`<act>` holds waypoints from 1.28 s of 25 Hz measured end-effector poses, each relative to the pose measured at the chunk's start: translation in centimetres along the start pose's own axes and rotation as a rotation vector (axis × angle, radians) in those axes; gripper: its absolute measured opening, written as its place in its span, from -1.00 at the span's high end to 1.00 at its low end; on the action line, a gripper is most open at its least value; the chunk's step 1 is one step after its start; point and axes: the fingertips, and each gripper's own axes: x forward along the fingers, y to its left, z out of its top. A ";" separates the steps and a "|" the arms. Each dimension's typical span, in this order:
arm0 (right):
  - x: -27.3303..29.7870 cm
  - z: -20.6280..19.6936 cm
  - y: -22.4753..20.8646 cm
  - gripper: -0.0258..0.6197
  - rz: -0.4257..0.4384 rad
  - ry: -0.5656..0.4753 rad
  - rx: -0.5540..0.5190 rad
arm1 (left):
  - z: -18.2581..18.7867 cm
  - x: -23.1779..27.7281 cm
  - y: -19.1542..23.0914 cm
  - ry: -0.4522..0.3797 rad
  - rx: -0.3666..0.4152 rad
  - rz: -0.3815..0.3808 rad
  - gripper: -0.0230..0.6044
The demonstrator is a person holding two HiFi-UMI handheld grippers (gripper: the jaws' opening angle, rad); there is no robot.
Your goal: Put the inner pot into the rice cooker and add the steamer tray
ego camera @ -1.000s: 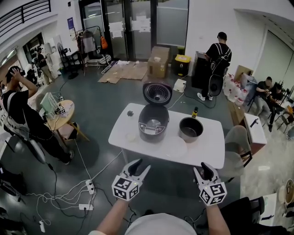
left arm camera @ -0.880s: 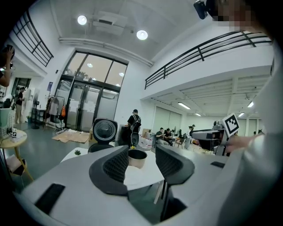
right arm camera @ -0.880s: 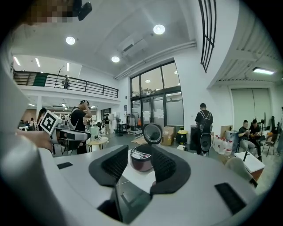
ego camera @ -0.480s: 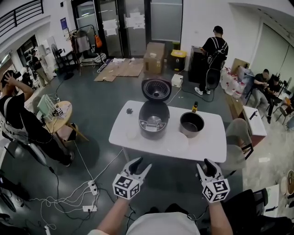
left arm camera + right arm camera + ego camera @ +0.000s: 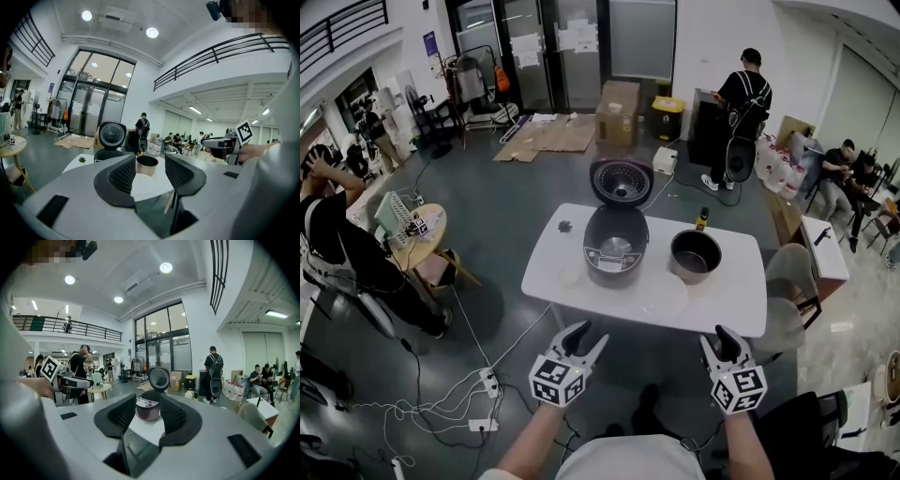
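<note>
Right hand-held gripper (image 5: 723, 339) edged forward; inner pot (image 5: 695, 255) (empty) sits well ahead.

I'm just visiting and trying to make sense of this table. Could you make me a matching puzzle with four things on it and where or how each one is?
Things:
1. rice cooker
2. inner pot
3. white tray
4. small plant

Place or state:
A. nearest the front edge of the table
B. lid raised
C. by the far left corner
D. standing to the cooker's right

Pairs: 1-B, 2-D, 3-A, 4-C
</note>
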 end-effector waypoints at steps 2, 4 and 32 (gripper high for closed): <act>1.3 0.0 -0.7 0.37 0.007 0.005 0.003 | 0.1 1.1 0.7 0.005 -0.007 0.009 0.26; 2.6 0.0 -1.6 0.37 0.017 0.011 0.007 | 0.3 2.4 1.3 0.010 -0.010 0.017 0.26; 18.9 0.7 -16.5 0.37 0.190 0.064 0.003 | 2.8 21.6 5.5 0.062 -0.049 0.136 0.22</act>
